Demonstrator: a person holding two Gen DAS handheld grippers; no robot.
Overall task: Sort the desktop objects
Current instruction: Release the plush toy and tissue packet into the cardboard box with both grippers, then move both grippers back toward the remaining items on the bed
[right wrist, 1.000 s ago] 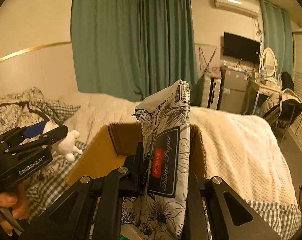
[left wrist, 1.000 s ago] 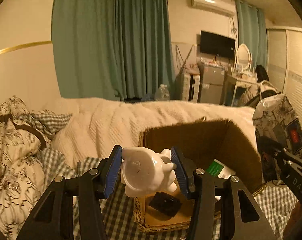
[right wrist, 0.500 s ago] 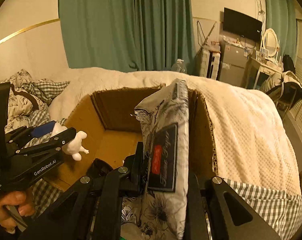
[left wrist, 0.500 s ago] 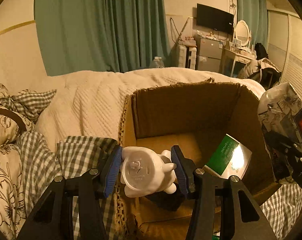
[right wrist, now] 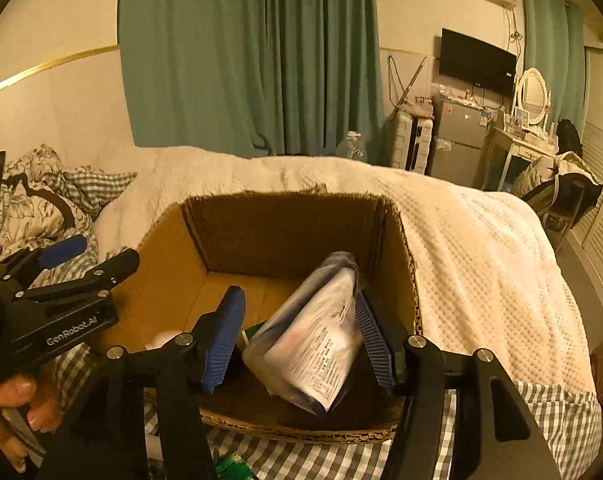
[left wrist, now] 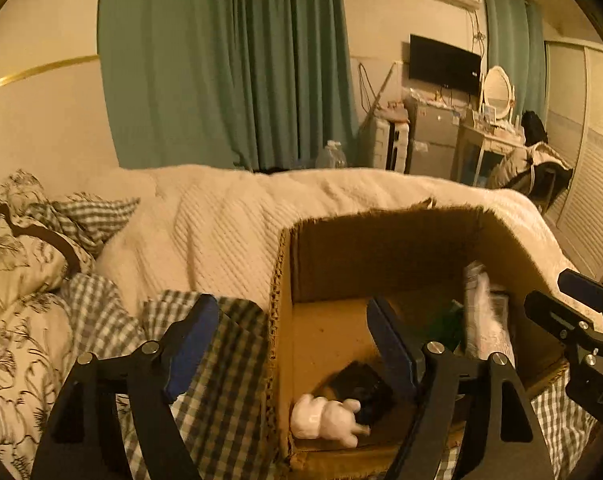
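An open cardboard box rests on the bed. A white figurine lies on the box floor beside a black item. My left gripper hangs above the box's left wall, its jaws opening with nothing between them. In the right wrist view my right gripper is opening too; the printed tissue pack tips, blurred, between its pads, free of the left one, leaning by the right one, inside the box. The left gripper shows at the left, the right gripper at the far right.
A green packet lies in the box. Around the box are a cream blanket, checked cloth and floral bedding. A hand holds the left gripper. Curtains and furniture stand far behind.
Both grippers have opened. The white figurine dropped from the left jaws onto the box floor. The tissue pack slipped from the right jaws and is tipping down into the box.
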